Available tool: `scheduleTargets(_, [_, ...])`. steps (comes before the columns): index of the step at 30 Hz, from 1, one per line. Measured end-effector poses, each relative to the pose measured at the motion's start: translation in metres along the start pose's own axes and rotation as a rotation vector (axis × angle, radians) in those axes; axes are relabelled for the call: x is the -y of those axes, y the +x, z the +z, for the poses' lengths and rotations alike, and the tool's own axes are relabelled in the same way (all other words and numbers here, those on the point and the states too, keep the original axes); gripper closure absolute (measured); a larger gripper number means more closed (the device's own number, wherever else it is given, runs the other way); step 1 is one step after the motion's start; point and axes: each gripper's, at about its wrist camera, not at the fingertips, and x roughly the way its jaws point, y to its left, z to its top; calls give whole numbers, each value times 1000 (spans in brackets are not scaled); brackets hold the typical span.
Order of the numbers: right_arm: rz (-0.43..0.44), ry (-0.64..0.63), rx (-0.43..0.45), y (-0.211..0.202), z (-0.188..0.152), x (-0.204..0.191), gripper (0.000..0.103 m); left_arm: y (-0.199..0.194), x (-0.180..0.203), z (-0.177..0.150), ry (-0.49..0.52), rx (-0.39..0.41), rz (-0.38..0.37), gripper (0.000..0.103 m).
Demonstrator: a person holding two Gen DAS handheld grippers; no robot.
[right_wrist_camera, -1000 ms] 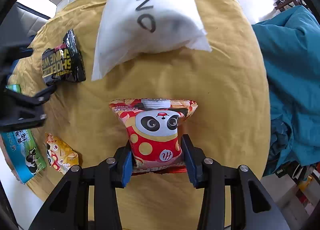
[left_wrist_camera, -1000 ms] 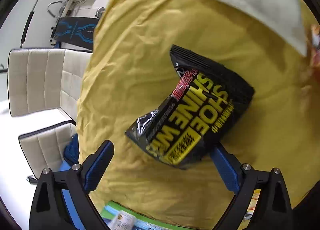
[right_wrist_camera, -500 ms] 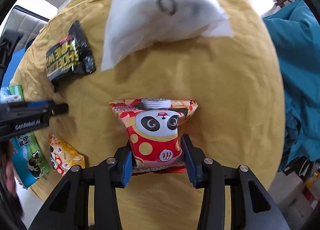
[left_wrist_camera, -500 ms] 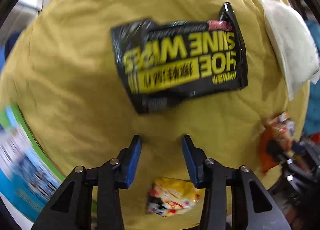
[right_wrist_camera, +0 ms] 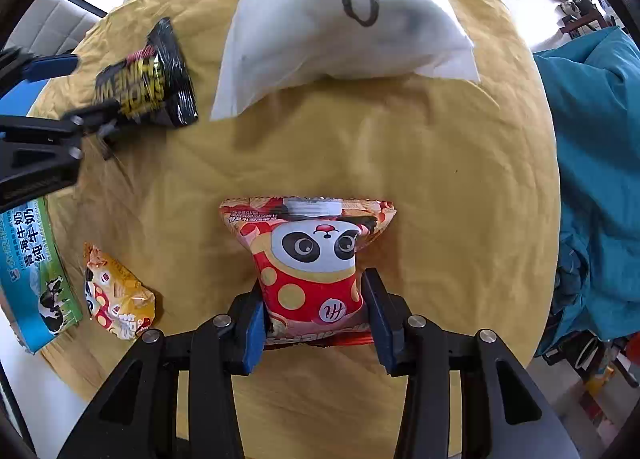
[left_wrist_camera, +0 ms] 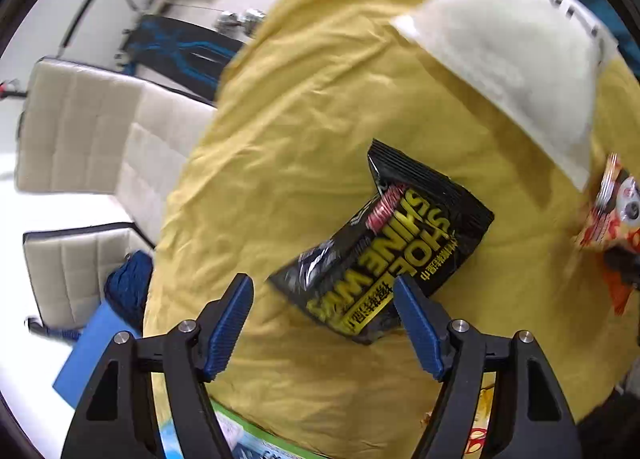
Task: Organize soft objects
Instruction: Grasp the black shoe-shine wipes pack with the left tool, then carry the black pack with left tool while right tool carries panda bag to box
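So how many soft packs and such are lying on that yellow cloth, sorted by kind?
Snack bags: 2, the red panda-print bag and the small yellow-orange bag.
Wipes packs: 1, the black shoe shine wipes pack.
Pillow-like white pouches: 1, the white padded pouch with black letters.
Milk cartons: 1, the blue-green cow-print carton, at the cloth's edge.
Total: 5.

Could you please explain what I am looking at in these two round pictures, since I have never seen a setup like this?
A person holds a two-finger tool in each hand, with a fisheye camera looking along its fingers. The left view shows the left hand-held gripper, open around a black wipes packet without squeezing it. The right view shows the right hand-held gripper clamped on a panda snack bag. All rests on a yellow cloth, along with a white pillow pouch, a small yellow snack bag and a milk carton.
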Motion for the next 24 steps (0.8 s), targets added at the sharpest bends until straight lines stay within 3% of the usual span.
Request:
scheduleTargets(1, [-6,-5,-2,-1,4,-2,56,6,4,3,14,-12,-12,15])
scheduleTargets(3, [-15,-10,-2,-6,13,1,56,13,10,10,40,-28,-43,10])
scheduleTargets(10, [-18,-14,2,-13,26,-6,57,25,50,23,114,-67,-164,10])
scheduleTargets(14, [-22,-13,-2,-7,22,0,56,43,62,3,181,-99,-96,15])
scheduleTargets(16, [-25,-13,-2,-6,21,-2,56,40,57,3,106,-68,-132,34])
scheduleTargets(21, [-15,15,19,-4,20,-4,57,32,45,-13,-86,-28,-191,38])
scheduleTargets(24, [16,57,37,-5,14,-3,57,36,41,-33,-255,-60,-221,38])
